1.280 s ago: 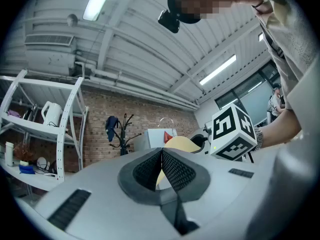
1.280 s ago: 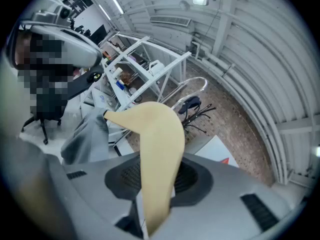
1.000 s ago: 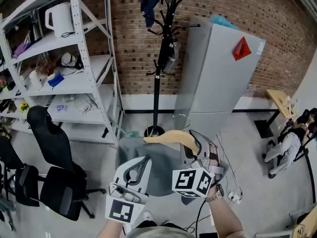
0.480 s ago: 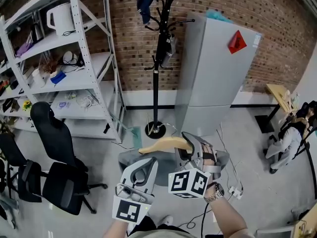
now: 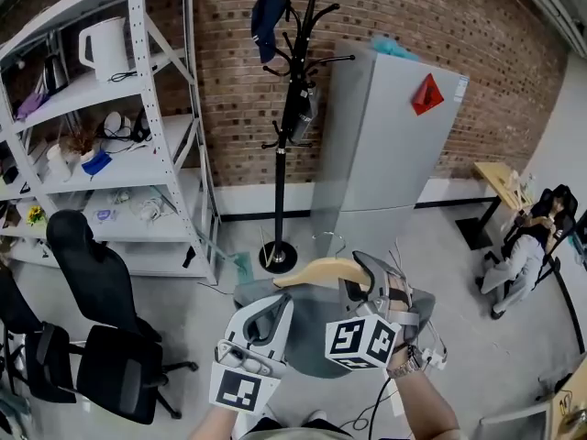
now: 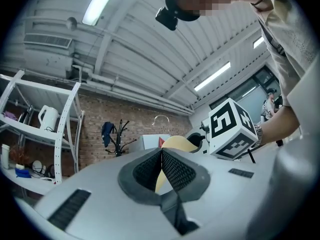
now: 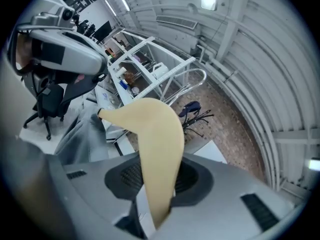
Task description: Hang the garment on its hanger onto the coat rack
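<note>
A brick wall (image 5: 229,81) backs the room, with a grey metal shelving unit (image 5: 138,117) at left and a tall grey cabinet (image 5: 376,163) at right. Between them stands the black coat rack (image 5: 290,136), a dark blue cap (image 5: 267,21) hung on one upper peg. A black office chair (image 5: 96,278) sits below the shelves, and a seated person (image 5: 521,255) is at the far right.

In the foreground, well short of the rack, the grey garment (image 5: 307,342) hangs from a pale wooden hanger (image 5: 321,271), held up above the concrete floor. The right gripper (image 5: 367,280) is clamped on the hanger: in the right gripper view its curved wooden arm (image 7: 160,149) rises straight up from between the two dark pads, which press on it from both sides, and the wire hook (image 7: 197,76) shows above. The left gripper (image 5: 271,312) sits just beside the hanger's other end with its jaw tips closed together and nothing pinched between them; the pale wood shows just beyond them.

The shelves hold a white kettle (image 5: 103,49), cables and small clutter. A red diamond sticker (image 5: 422,95) marks the cabinet; its print is too small to read. The marker cubes carry only black-and-white squares.
</note>
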Motion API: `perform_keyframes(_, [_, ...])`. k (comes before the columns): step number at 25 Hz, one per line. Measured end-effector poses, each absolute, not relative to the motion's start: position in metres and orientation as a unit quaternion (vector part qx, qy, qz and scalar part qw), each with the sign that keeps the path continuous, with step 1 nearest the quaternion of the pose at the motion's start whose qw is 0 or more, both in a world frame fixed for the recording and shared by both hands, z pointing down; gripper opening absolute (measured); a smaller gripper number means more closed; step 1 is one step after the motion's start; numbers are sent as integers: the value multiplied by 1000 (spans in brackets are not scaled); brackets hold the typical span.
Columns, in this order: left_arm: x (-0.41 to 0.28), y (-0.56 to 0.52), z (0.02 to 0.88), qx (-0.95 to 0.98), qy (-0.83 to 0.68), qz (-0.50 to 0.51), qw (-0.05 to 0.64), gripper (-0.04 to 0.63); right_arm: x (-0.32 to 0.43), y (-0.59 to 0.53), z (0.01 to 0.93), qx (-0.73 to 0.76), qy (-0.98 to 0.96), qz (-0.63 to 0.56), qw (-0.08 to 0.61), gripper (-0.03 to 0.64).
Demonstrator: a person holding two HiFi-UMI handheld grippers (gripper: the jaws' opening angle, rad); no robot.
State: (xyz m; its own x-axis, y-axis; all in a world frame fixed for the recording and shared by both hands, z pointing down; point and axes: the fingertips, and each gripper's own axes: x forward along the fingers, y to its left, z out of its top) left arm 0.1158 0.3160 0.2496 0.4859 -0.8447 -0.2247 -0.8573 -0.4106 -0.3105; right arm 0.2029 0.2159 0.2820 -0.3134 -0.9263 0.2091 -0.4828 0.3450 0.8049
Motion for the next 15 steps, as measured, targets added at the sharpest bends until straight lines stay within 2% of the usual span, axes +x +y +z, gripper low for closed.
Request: perform_keyframes(15, [69, 288, 242, -857, 468, 15, 213, 2, 162, 185, 265, 536, -735, -271, 313, 126])
